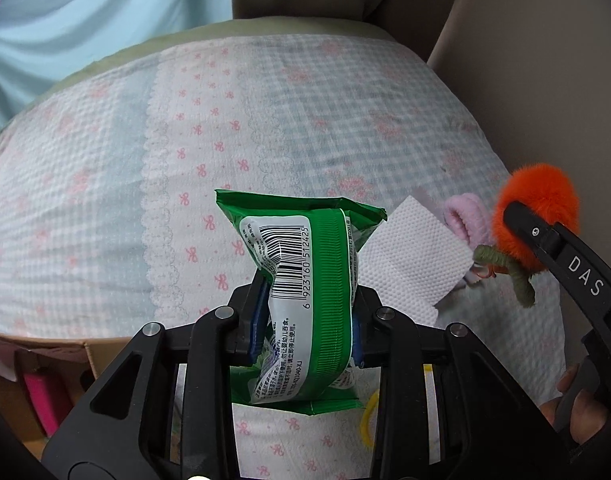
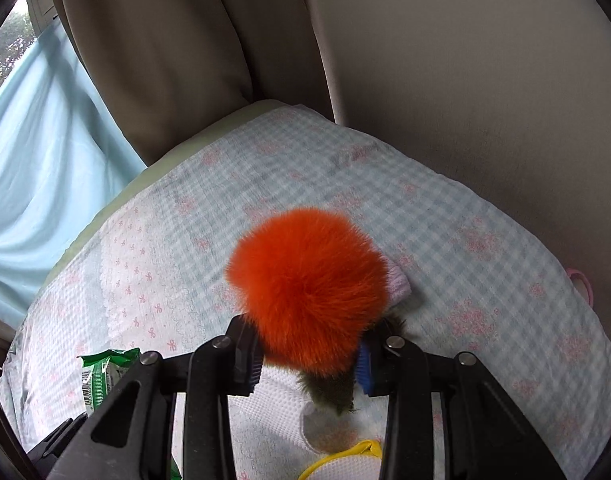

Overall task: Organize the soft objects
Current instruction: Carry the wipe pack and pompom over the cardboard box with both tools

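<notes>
My left gripper (image 1: 307, 320) is shut on a green wet-wipes pack (image 1: 305, 280) with a barcode and holds it upright above the bed cover. The pack also shows at the lower left of the right wrist view (image 2: 105, 376). My right gripper (image 2: 309, 364) is shut on a fluffy orange pom-pom (image 2: 309, 284) with a green stem (image 2: 329, 390). In the left wrist view the pom-pom (image 1: 533, 208) sits at the right, held by the right gripper's black finger (image 1: 545, 240). A white tissue (image 1: 413, 256) and a pink fuzzy item (image 1: 465, 216) lie on the cover.
A checked blue-and-pink bed cover (image 1: 265, 120) spreads ahead, with beige cushions (image 2: 165, 60) behind it. A cardboard box (image 1: 45, 364) with a pink item sits at the lower left. A yellow ring (image 2: 341, 456) lies below the right gripper. A pink loop (image 2: 581, 284) lies at the cover's right edge.
</notes>
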Available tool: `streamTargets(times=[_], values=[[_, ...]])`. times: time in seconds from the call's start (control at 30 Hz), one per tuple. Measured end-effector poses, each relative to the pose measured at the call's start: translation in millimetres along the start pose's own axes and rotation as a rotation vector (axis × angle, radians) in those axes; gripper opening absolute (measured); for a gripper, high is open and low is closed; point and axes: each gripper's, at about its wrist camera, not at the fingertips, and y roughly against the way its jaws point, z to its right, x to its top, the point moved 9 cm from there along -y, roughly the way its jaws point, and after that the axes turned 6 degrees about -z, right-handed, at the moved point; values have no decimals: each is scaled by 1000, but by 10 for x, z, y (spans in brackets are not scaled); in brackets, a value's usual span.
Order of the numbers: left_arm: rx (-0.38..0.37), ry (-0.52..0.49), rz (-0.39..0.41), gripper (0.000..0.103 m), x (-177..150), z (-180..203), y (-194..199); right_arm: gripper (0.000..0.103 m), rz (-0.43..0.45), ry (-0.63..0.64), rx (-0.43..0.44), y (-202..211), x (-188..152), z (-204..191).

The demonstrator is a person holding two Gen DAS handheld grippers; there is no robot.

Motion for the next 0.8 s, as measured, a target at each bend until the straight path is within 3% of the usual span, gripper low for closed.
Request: streamTargets(times=[0.37,0.63,0.8], values=[[8,71,133,28,17,-213,1307,33,60,135,89,1220,51,-479],[38,157,208,28,-188,-732,2271,34,78,287,165,2023,-191,-1023],[61,230,204,28,-449,-1212,2669,34,70,387,212,2409,-470,-1476]])
